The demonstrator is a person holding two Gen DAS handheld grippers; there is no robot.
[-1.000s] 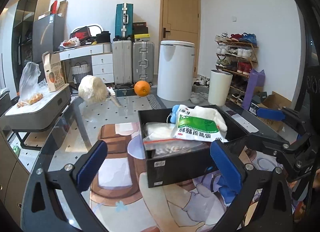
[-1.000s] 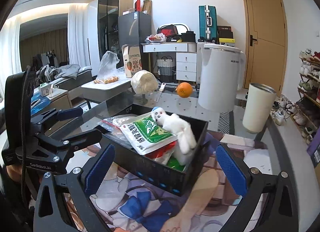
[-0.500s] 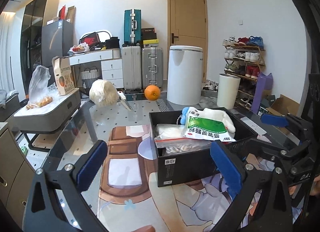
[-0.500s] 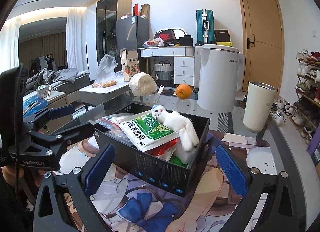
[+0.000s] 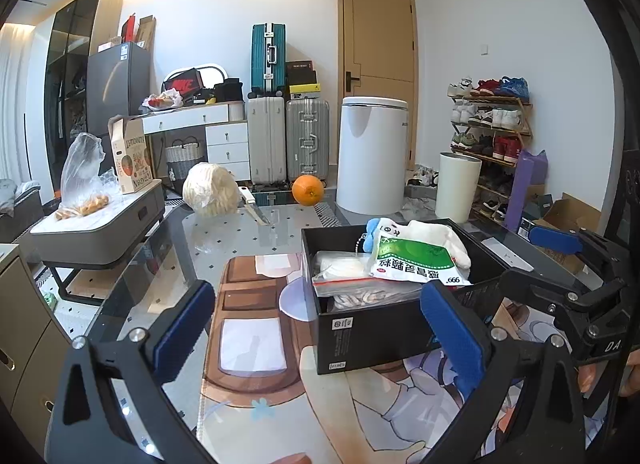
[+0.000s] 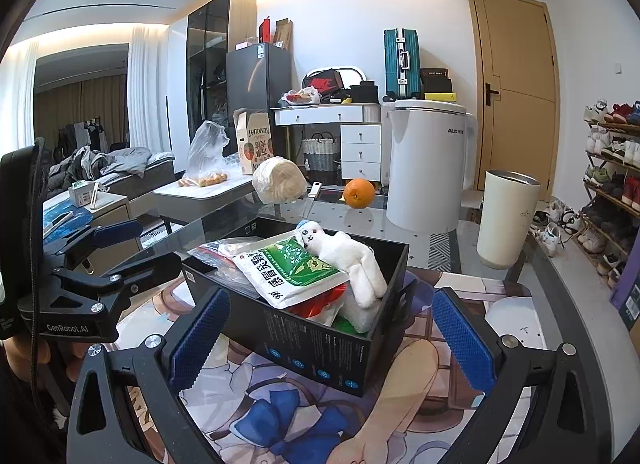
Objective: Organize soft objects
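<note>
A black box (image 6: pixel 320 340) sits on the table, and a white soft toy (image 6: pixel 352 256) lies inside it on a green and white packet (image 6: pixel 292 272). The left gripper (image 5: pixel 320 328) and the right gripper (image 6: pixel 328 336) hang near the box, fingers wide apart, holding nothing. An orange (image 6: pixel 359 193) sits behind the box.

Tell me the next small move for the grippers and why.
Probably lift both away and stop. The left gripper and right gripper are open and empty, while the white plush doll, green medicine pouch and zip bags already lie in the black box. No loose soft item shows on the mat.
</note>
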